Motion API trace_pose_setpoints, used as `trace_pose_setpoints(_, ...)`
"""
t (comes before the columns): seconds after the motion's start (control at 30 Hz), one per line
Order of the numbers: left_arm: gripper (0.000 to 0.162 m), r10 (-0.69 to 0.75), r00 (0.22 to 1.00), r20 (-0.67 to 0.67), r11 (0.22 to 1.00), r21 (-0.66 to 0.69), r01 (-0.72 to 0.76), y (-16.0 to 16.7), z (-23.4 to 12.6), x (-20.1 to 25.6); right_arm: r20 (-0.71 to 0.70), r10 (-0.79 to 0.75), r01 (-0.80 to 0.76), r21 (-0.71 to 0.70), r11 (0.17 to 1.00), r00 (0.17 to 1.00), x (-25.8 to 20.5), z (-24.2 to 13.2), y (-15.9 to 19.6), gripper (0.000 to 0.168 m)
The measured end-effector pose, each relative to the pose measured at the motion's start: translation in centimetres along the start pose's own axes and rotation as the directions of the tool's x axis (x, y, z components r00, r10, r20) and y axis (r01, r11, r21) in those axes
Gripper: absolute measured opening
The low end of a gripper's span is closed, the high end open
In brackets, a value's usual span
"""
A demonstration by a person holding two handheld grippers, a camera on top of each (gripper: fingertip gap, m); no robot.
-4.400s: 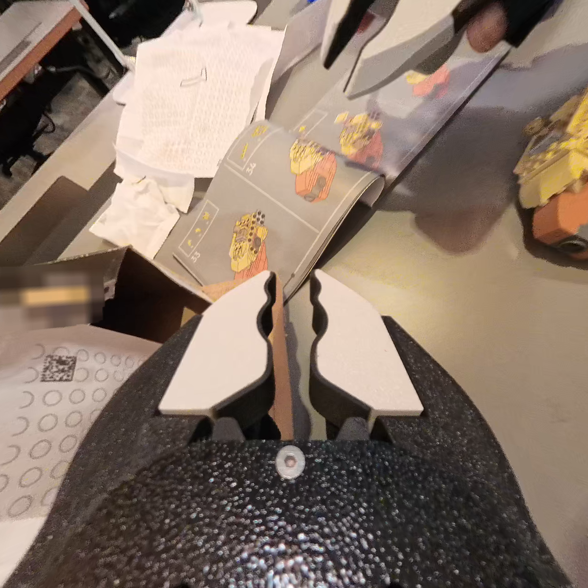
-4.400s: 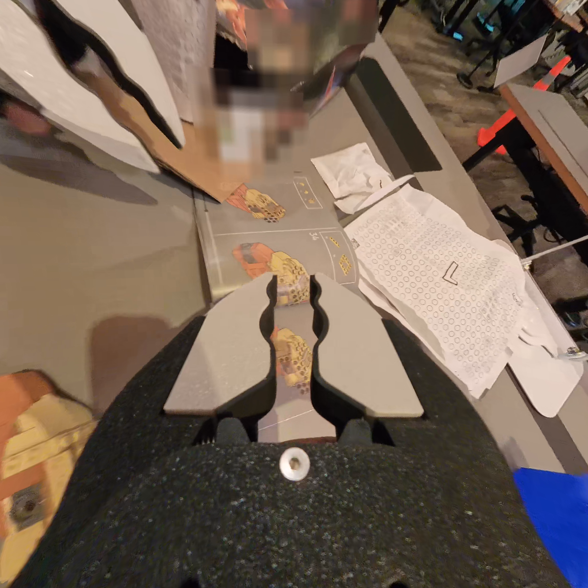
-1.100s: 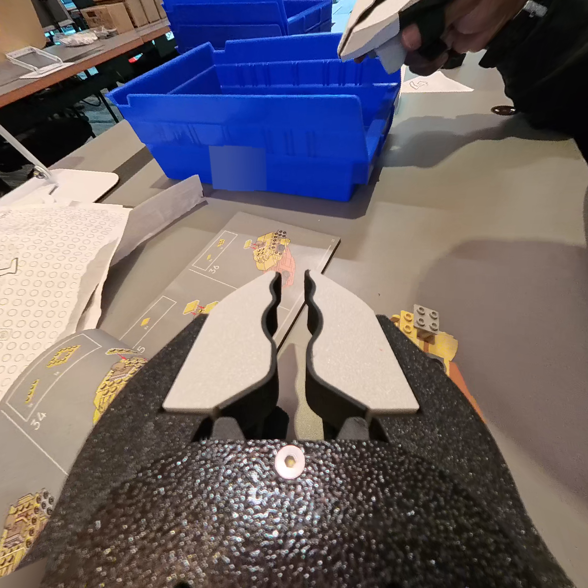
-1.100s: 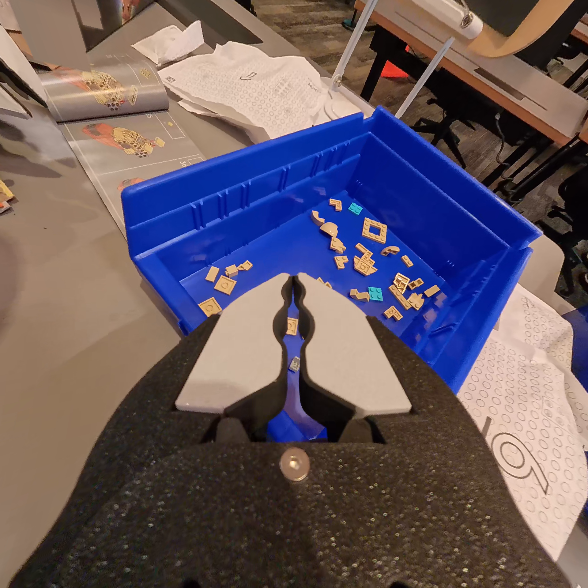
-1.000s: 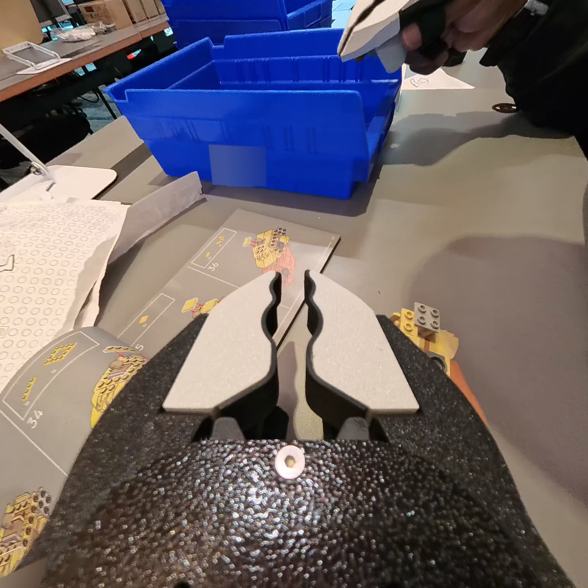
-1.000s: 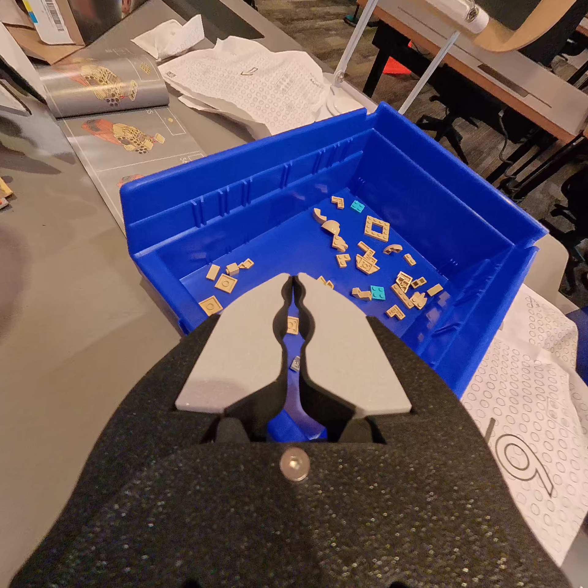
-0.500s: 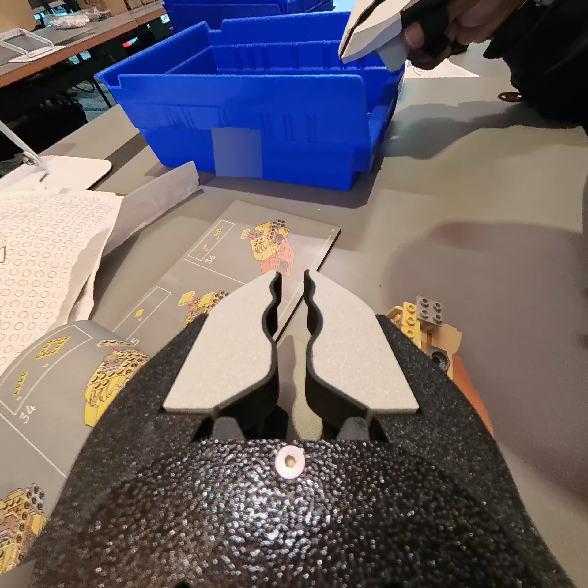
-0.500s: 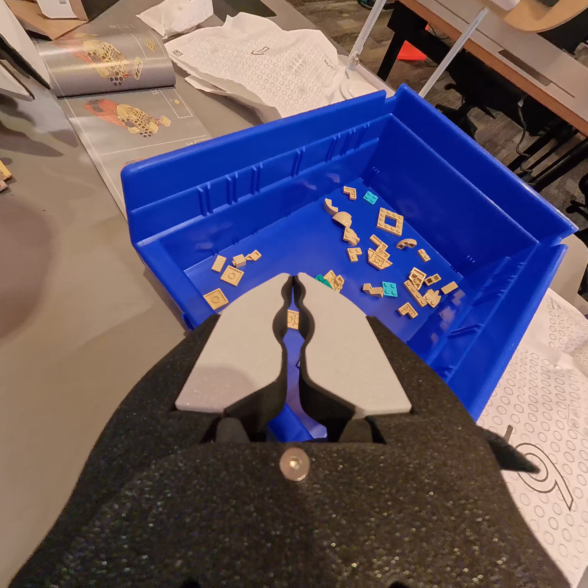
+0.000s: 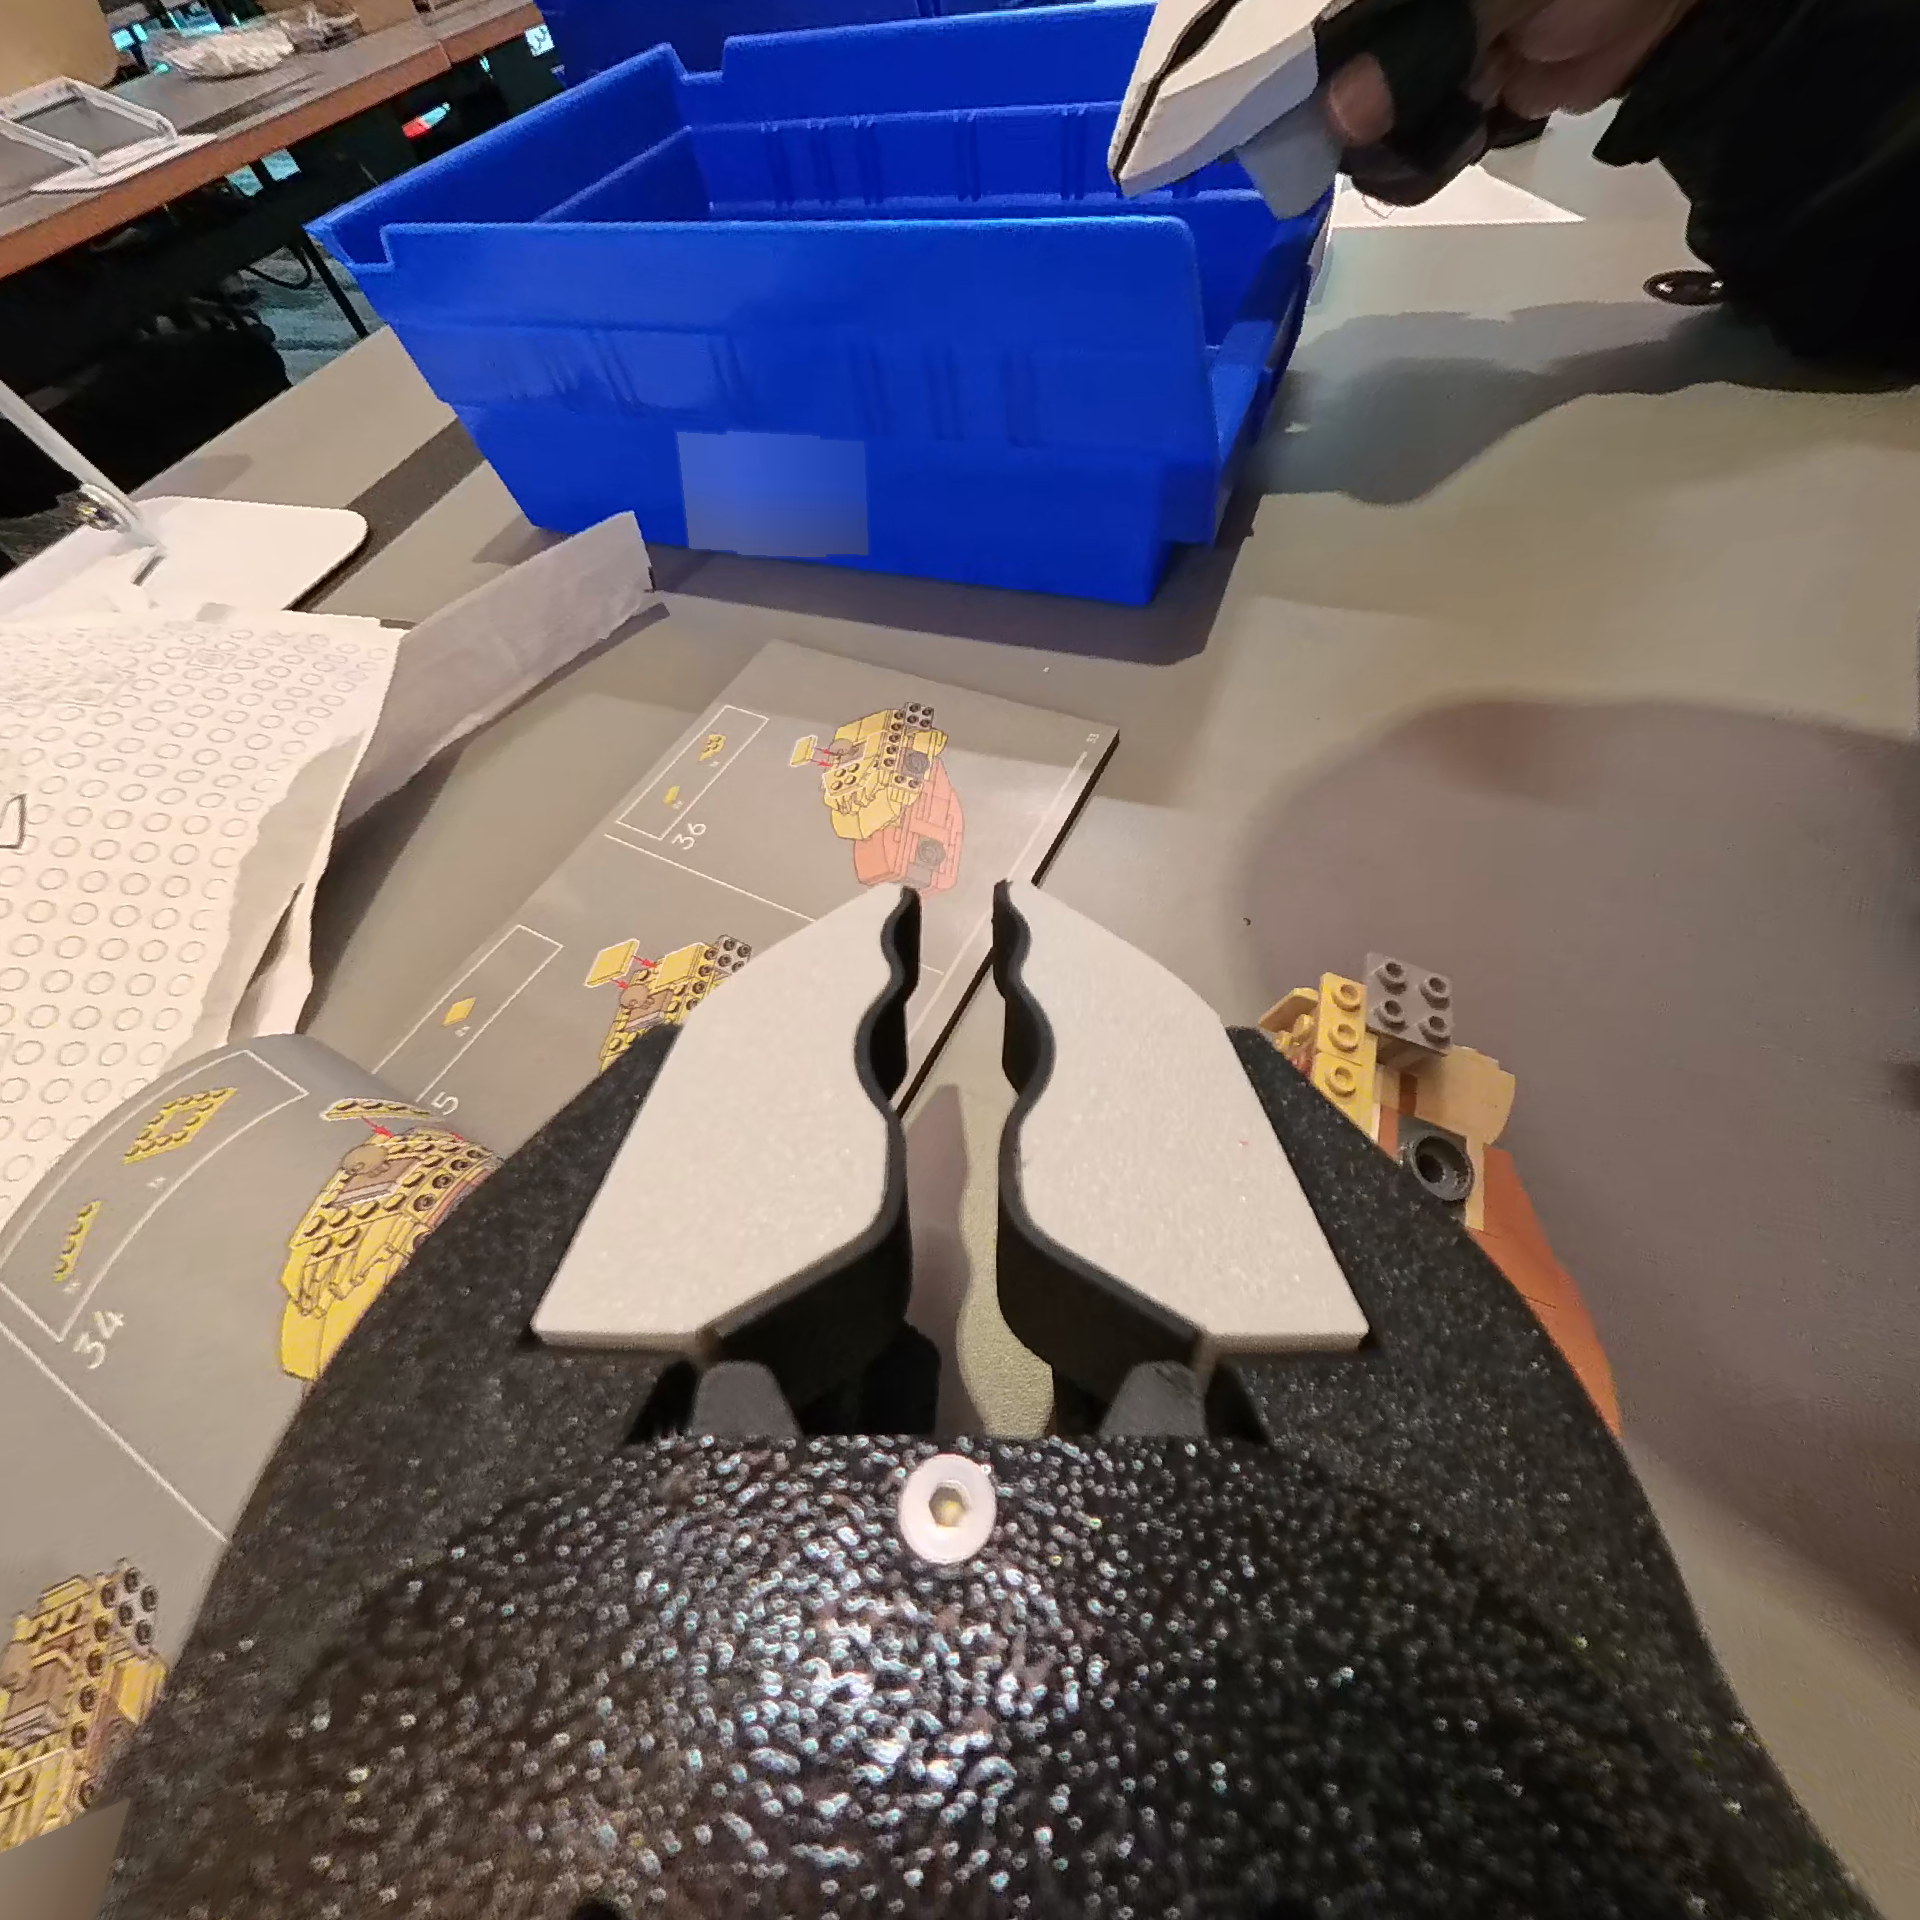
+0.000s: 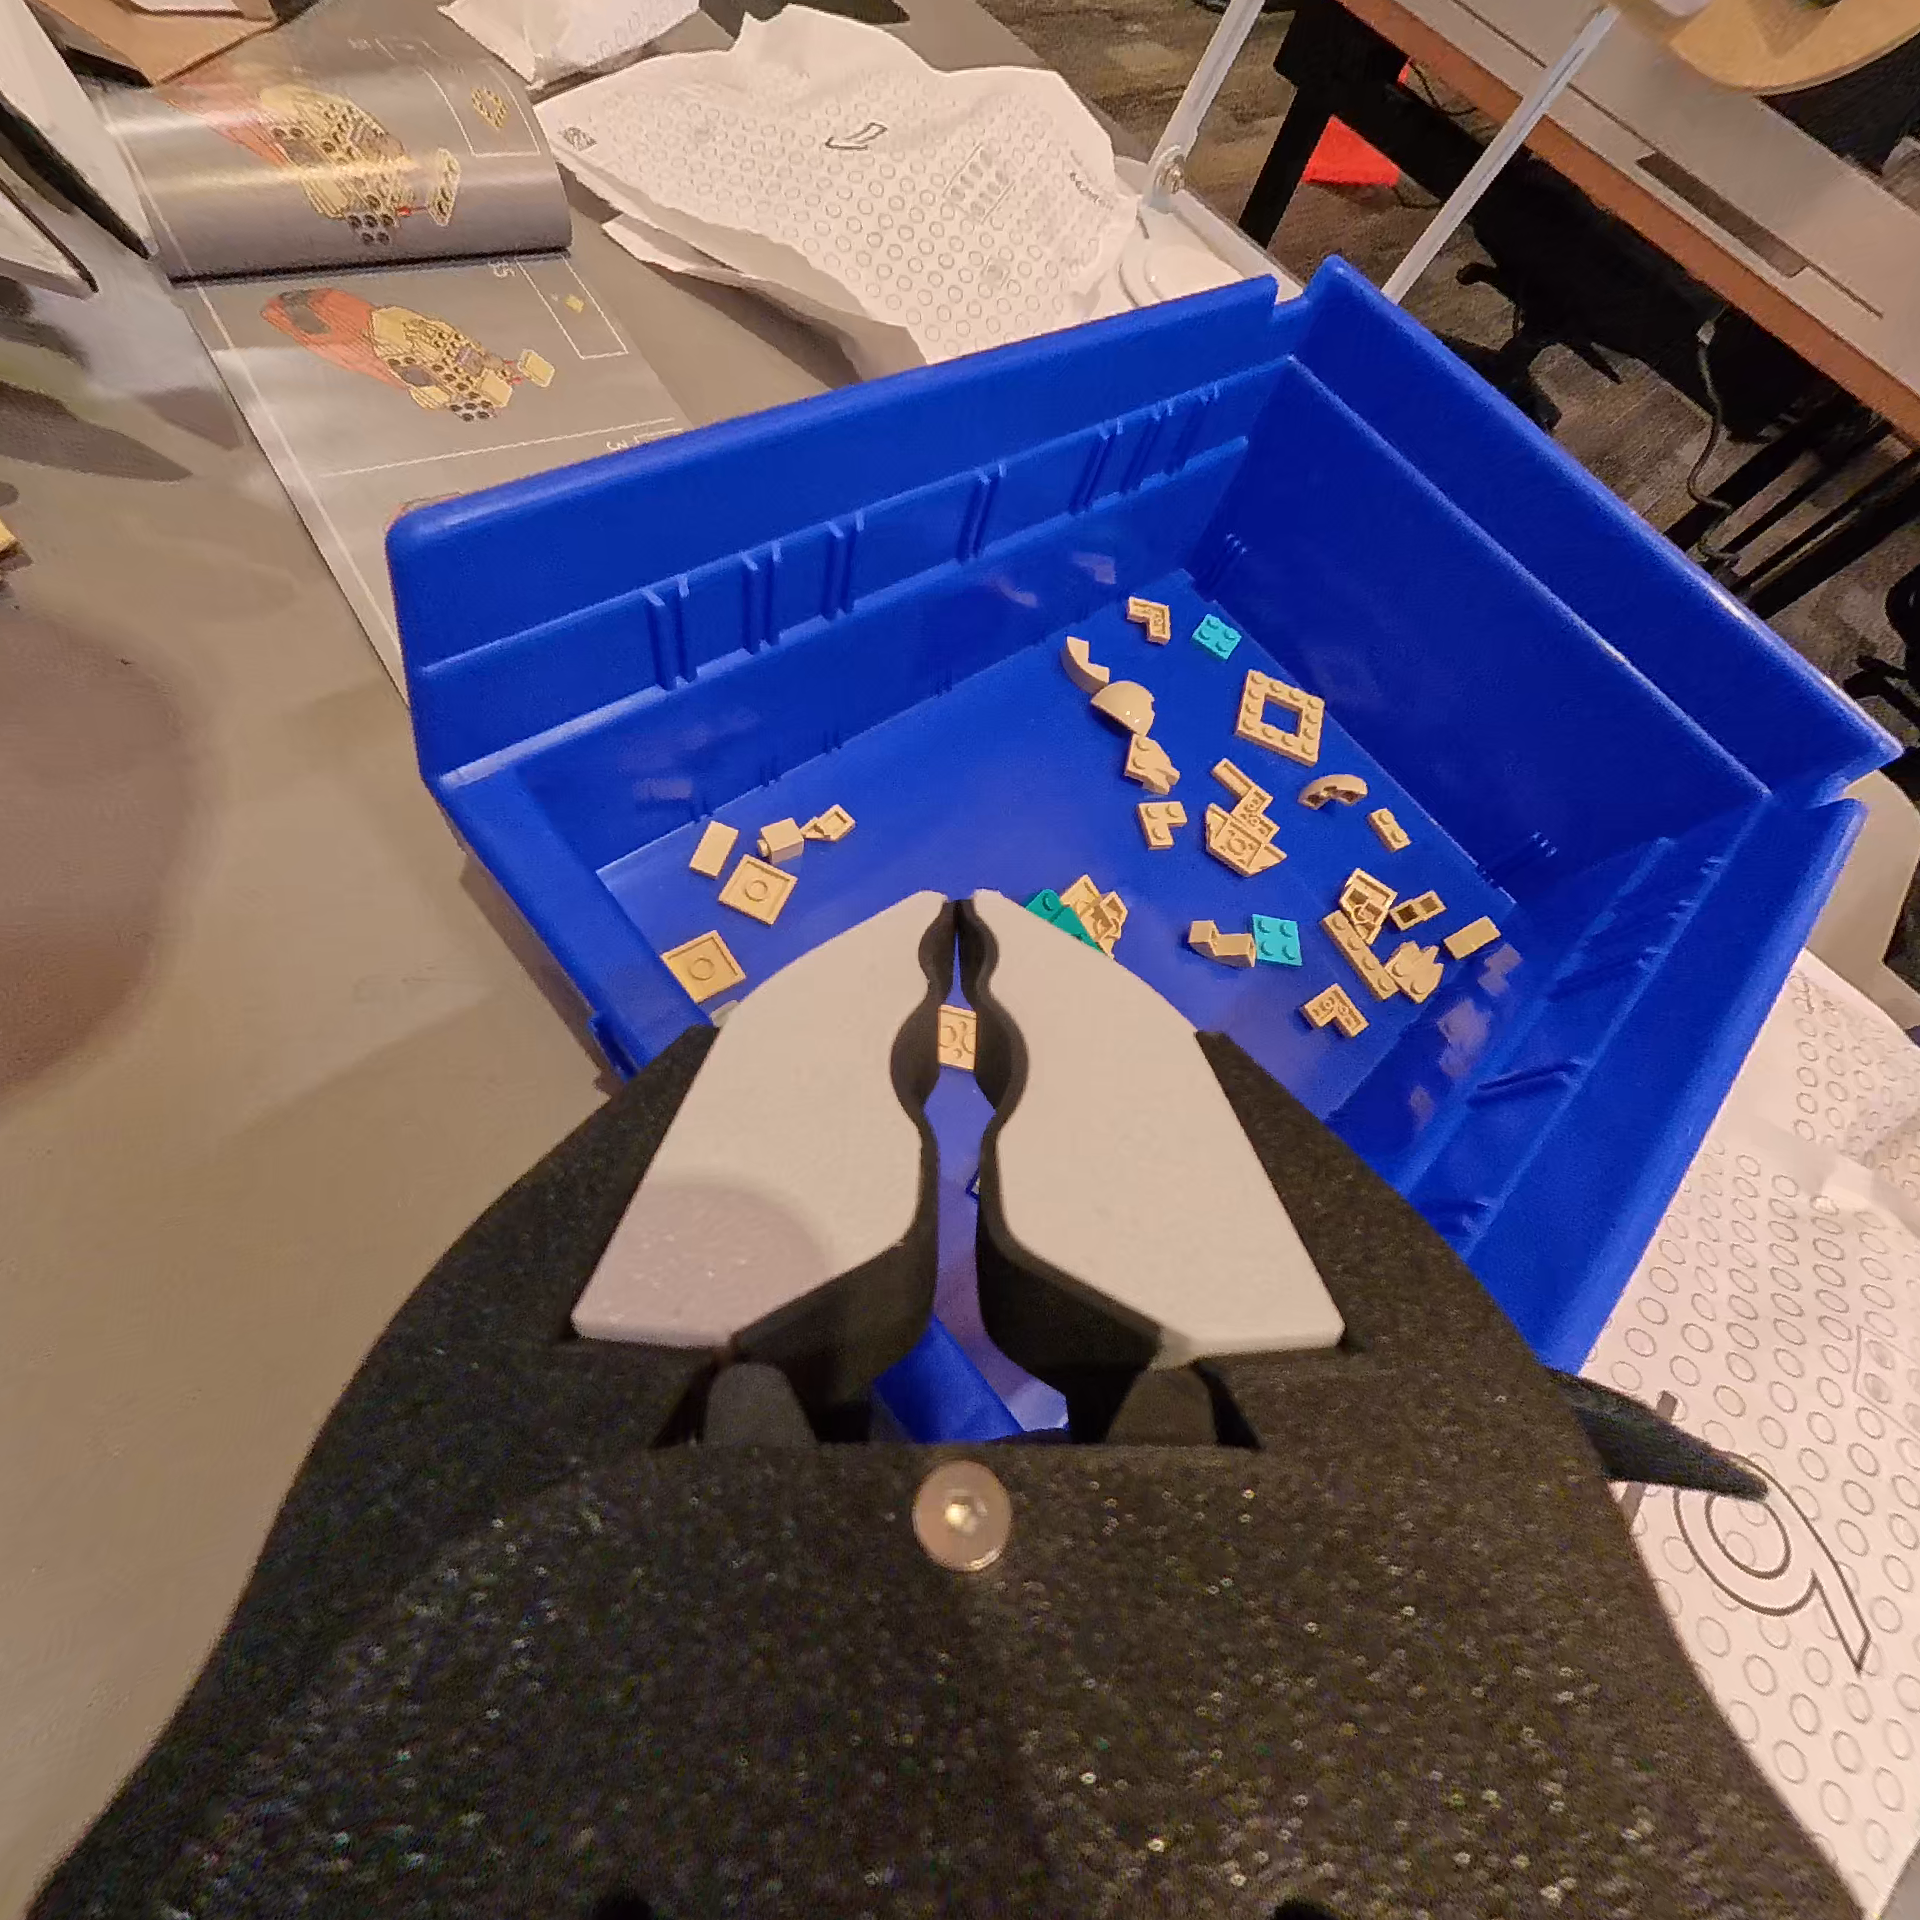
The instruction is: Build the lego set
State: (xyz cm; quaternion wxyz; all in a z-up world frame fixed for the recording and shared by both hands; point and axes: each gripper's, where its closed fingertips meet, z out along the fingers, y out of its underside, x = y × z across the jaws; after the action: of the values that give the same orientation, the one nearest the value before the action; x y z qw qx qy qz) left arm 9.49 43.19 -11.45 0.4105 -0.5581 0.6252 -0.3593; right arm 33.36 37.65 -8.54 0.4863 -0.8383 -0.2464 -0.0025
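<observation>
Right gripper [image 10: 956, 914]: tips nearly touching, empty, above blue bin [image 10: 790, 582]
Loose bricks [image 10: 1247, 831]: on bin floor, just past right tips
Left gripper [image 9: 956, 914]: slightly open, empty
Half-built model [image 9: 1392, 1049]: on table, just right of left gripper

Left wrist view: camera behind the left gripper [image 9: 956, 904], low and near the grey table [image 9: 1455, 727], facing forward along its fingers over the instruction booklet [image 9: 831, 831] toward the blue bin [image 9: 831, 343] ahead. Right wrist view: camera behind the right gripper [image 10: 958, 909], raised above the bin's near corner, angled steeply down into the blue bin [image 10: 935, 540]. Shared between views: bin, booklet [image 10: 436, 353], table [image 10: 208, 1039], dotted white paper [image 9: 125, 779]; the right gripper [image 9: 1226, 114] appears upper right in the left view.
</observation>
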Motion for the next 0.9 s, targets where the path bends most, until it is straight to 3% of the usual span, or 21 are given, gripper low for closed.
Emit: trace_pose_setpoints(0.9, 0.013, 0.0, 1.0, -0.005, 1.0, 0.0, 0.0, 0.05, -0.01, 0.11, 0.001, -0.011, 0.011, -0.014, 1.0, 1.0, -0.11, 0.25, 0.28, 0.0)
